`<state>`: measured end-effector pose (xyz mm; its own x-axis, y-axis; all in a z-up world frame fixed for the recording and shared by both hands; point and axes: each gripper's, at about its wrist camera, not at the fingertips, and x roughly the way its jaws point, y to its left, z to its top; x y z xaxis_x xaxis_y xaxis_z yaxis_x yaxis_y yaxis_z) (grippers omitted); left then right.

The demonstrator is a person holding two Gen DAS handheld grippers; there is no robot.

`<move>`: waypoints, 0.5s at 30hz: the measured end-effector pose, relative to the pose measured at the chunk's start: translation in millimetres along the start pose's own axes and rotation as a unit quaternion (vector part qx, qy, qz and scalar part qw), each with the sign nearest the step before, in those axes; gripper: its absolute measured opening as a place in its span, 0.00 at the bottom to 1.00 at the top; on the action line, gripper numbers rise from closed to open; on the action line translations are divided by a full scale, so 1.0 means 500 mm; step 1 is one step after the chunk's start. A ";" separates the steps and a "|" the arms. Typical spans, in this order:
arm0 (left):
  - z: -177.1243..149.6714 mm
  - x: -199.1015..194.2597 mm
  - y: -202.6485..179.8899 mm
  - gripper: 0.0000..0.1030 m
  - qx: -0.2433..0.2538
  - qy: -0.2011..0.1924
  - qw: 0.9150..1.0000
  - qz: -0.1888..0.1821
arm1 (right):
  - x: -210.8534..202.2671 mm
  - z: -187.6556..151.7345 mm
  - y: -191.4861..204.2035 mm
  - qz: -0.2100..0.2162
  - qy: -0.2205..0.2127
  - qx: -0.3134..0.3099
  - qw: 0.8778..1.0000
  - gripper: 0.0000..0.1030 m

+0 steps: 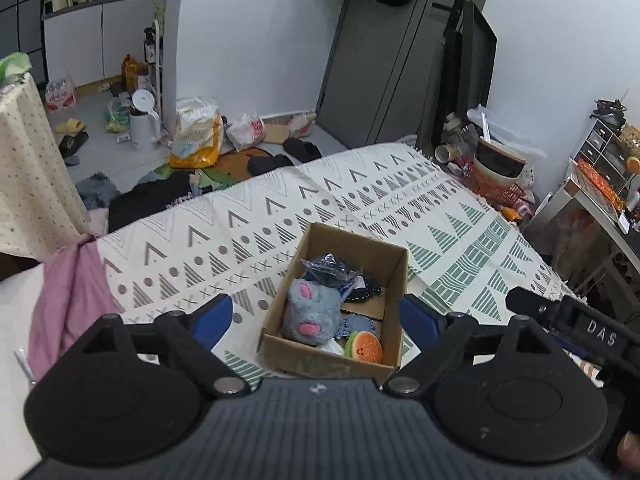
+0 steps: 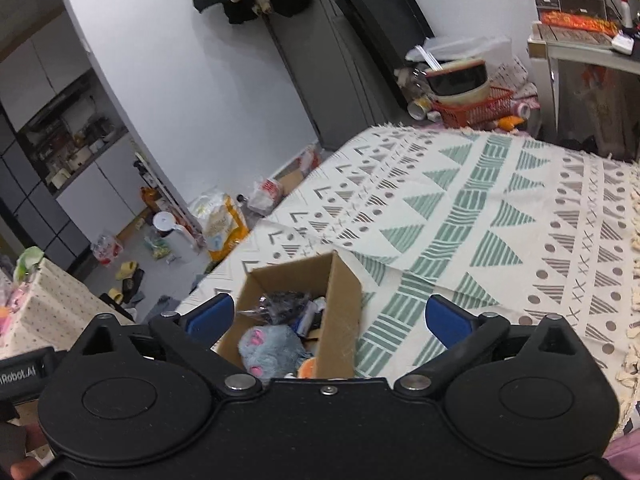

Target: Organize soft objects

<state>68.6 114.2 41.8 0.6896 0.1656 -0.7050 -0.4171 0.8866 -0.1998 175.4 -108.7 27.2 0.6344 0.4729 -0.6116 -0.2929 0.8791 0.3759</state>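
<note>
An open cardboard box (image 1: 394,270) (image 2: 344,304) sits on the patterned cloth. Inside lie a grey plush mouse with pink ears (image 1: 310,312) (image 2: 270,346), a small burger-shaped plush (image 1: 364,346), a dark plastic-wrapped item (image 1: 330,270) (image 2: 286,304) and a black beaded piece (image 1: 366,290). My left gripper (image 1: 318,316) hangs open above the box, its blue pads (image 1: 214,316) wide apart and empty. My right gripper (image 2: 330,320) is also open and empty over the box. The right gripper's black body shows at the right edge of the left wrist view.
The patterned cloth (image 1: 460,216) covers a wide flat surface. A pink cloth (image 1: 68,296) hangs at the left beside a dotted tablecloth (image 1: 28,168). The floor beyond is littered with bags, slippers and a white bin (image 1: 142,122). A red basket with bowls (image 2: 468,100) stands past the far edge.
</note>
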 end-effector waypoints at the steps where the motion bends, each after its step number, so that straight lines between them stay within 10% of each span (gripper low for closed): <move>1: 0.000 -0.011 0.003 0.87 0.001 -0.002 1.000 0.002 | -0.008 0.000 0.005 0.002 -0.002 -0.005 1.000 1.00; 15: -0.020 -0.150 0.020 0.90 0.024 -0.049 0.999 0.005 | -0.116 -0.012 0.050 0.010 -0.003 -0.061 0.998 1.00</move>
<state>6.8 106.3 85.8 0.7416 0.2131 -0.6361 -0.3968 0.9039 -0.1597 127.0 -113.9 68.0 0.6313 0.4902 -0.6009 -0.3904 0.8704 0.3000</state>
